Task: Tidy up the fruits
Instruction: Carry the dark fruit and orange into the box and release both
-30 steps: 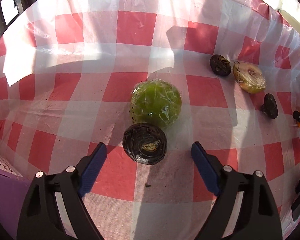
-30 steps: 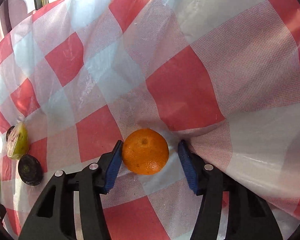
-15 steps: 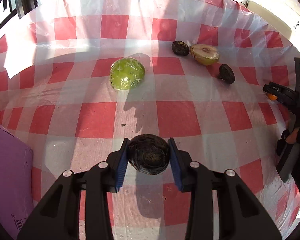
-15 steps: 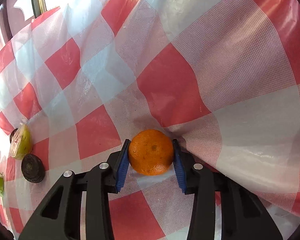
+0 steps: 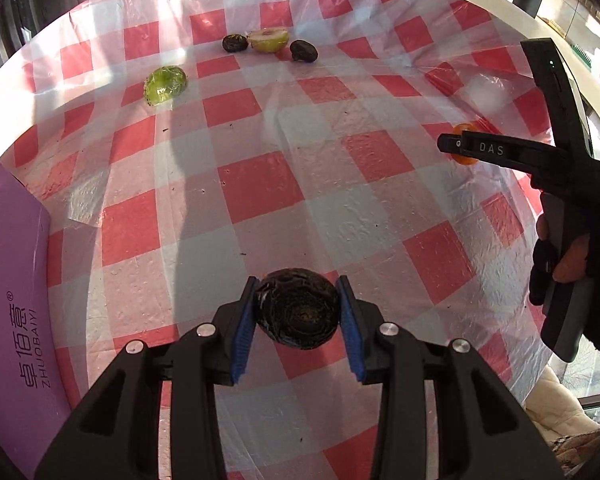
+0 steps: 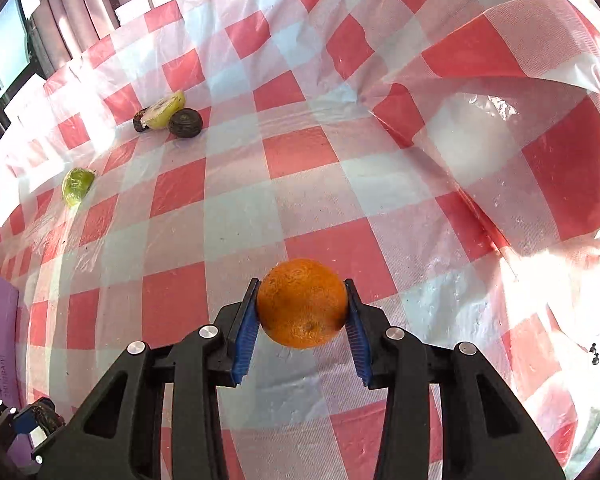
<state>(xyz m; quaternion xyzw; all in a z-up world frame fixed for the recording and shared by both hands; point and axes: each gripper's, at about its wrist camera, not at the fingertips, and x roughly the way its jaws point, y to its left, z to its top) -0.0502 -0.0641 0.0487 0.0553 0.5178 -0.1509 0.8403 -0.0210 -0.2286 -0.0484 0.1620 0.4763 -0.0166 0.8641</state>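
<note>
Both hands are in the carrying step: each gripper has one fruit lifted above the red and white checked plastic tablecloth point(image 5: 260, 188), and no fruit is put down yet. I judge that the next move is to bring each fruit to the place where its kind is collected. Where that place is, the pictures do not say. The purple cardboard box point(image 5: 8, 320) at the near left edge may be the goal, but this is only my guess. The release should come only when the fruit is low over a flat part, because a round fruit can roll on the smooth, wrinkled plastic.

The left gripper point(image 5: 298, 316) is closed narrow on a dark, wrinkled round fruit point(image 5: 298, 312); both blue pads point(image 5: 244, 328) press on its sides. The right gripper point(image 6: 302, 312) holds a round orange citrus fruit point(image 6: 302, 302) in the same way, with its blue pads point(image 6: 246, 332) tight on both sides. In the left wrist view this orange shows only as a small part behind the black finger, at the right.

The other fruits lie far on the cloth. A green round fruit in clear wrap point(image 5: 165, 85) is at the far left. Further right, a cut pale yellow fruit half point(image 5: 268, 40) lies between two small dark fruits point(image 5: 303, 51), close together.
</note>
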